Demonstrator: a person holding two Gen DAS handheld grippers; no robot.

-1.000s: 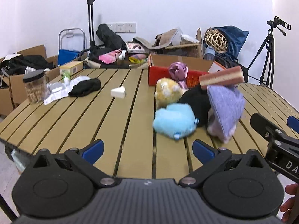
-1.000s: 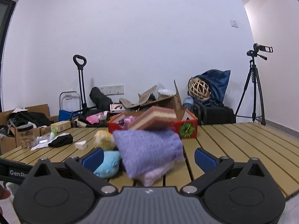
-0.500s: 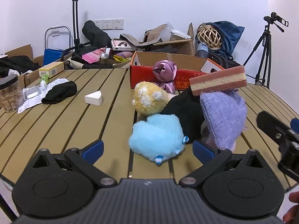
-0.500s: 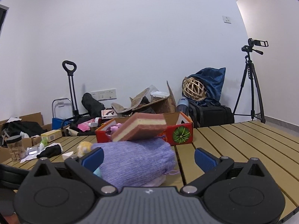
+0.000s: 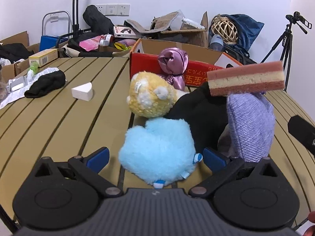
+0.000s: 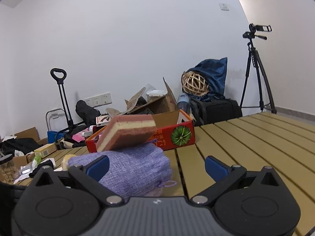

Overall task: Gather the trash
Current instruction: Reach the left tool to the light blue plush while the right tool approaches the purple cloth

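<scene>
On the slatted wooden table (image 5: 59, 118) lies a pile: a light blue plush (image 5: 157, 159), a yellow plush (image 5: 149, 96), a black cloth (image 5: 202, 114), a purple knitted pouch (image 5: 250, 125) and a pink-and-cream sponge (image 5: 246, 78) on top. My left gripper (image 5: 155, 158) is open with the blue plush between its blue fingertips. My right gripper (image 6: 156, 166) is open, its left fingertip in front of the purple pouch (image 6: 135, 169), under the sponge (image 6: 128, 133). Behind stands a red cardboard box (image 5: 157, 64) with a purple satin bundle (image 5: 173, 63) at its front.
A white wedge (image 5: 82, 92), a black cloth (image 5: 47, 83) and paper scraps (image 5: 13, 90) lie at the table's left. Cartons, bags, a trolley (image 6: 63, 98) and a tripod (image 6: 258, 74) crowd the wall behind. Bare slats (image 6: 256, 137) stretch right of the pile.
My left gripper moved forward and right until the blue plush came between its fingers. My right gripper closed in on the purple pouch and tilted upward.
</scene>
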